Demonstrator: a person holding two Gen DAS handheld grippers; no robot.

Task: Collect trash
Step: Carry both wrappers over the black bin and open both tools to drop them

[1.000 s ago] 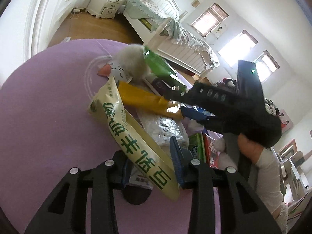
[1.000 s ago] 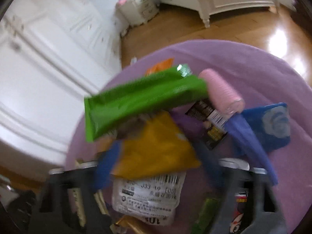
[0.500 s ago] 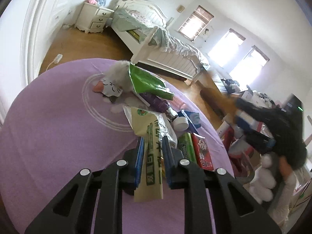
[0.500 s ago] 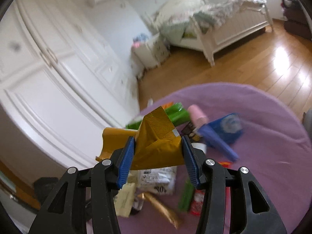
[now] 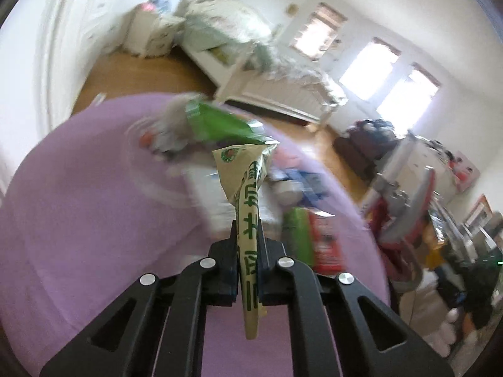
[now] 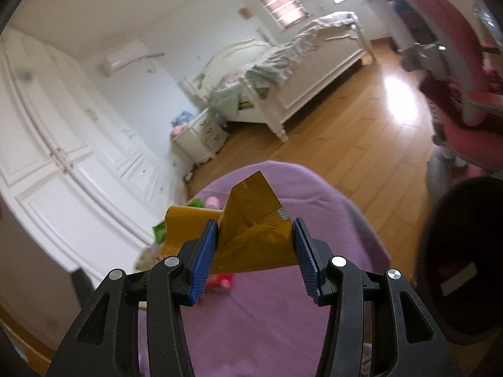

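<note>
We see a round purple rug (image 5: 78, 220) on the wooden floor (image 6: 361, 144). At the left wrist frame's centre, litter lies on it: a green packet (image 5: 217, 125), blurred blue (image 5: 301, 179) and red wrappers (image 5: 325, 245).

One crumpled beige plastic wrapper with green lettering (image 5: 248, 220); one folded mustard-yellow foil packet (image 6: 254, 235); one round purple rug (image 5: 78, 220); one white bed (image 6: 301, 72).

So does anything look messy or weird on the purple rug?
Yes. Wrappers lie scattered on the purple rug, like the green packet. The yellow wrapper in the right tool is crumpled into a bent peak.
</note>
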